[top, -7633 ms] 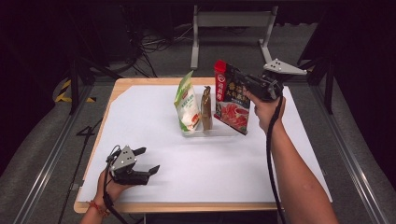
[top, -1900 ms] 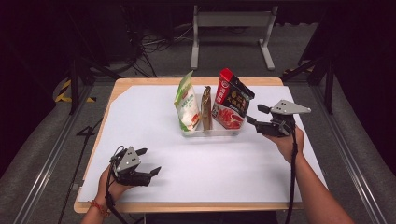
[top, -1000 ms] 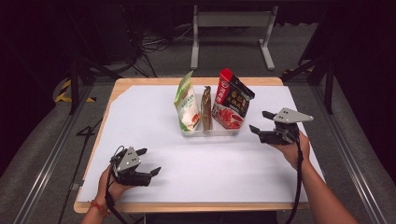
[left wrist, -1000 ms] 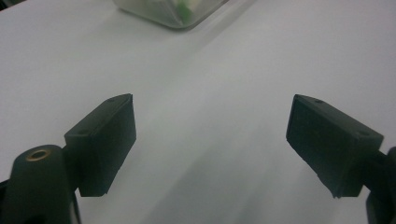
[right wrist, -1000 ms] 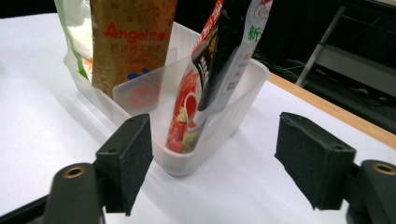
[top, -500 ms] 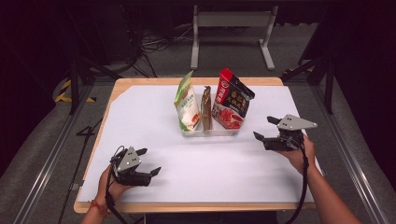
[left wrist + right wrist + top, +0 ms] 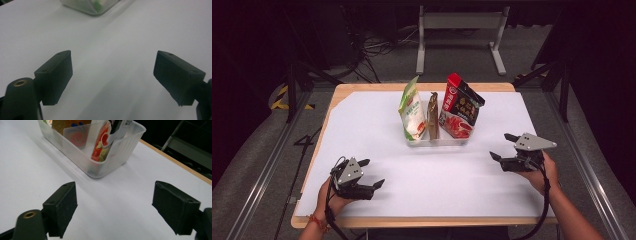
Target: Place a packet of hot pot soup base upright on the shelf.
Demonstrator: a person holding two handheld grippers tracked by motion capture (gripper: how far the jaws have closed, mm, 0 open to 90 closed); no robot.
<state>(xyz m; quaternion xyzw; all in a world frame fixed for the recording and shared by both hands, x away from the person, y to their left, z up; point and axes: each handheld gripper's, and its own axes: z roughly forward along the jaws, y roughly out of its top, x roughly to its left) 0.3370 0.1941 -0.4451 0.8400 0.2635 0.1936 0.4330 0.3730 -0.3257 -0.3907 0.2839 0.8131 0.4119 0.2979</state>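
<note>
White-covered table (image 7: 377,120), clear plastic bin (image 7: 438,142) mid-table holding three upright snack bags. Right gripper (image 7: 507,148) near bin's right, jaws apart, just opening, empty. Left gripper (image 7: 371,173) near front-left, jaws apart, empty.

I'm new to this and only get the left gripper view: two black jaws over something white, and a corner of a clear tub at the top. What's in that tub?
Observer: Three packets stand upright in the clear tub: a green-and-white pouch, a slim brown packet and a red-and-black bag.
Operator: Where's the other gripper?
Observer: The right gripper is to the right of the tub, over the white. Its jaws have just been opening and hold nothing.
Operator: What is the white?
Observer: A white sheet on a wooden table.
</note>
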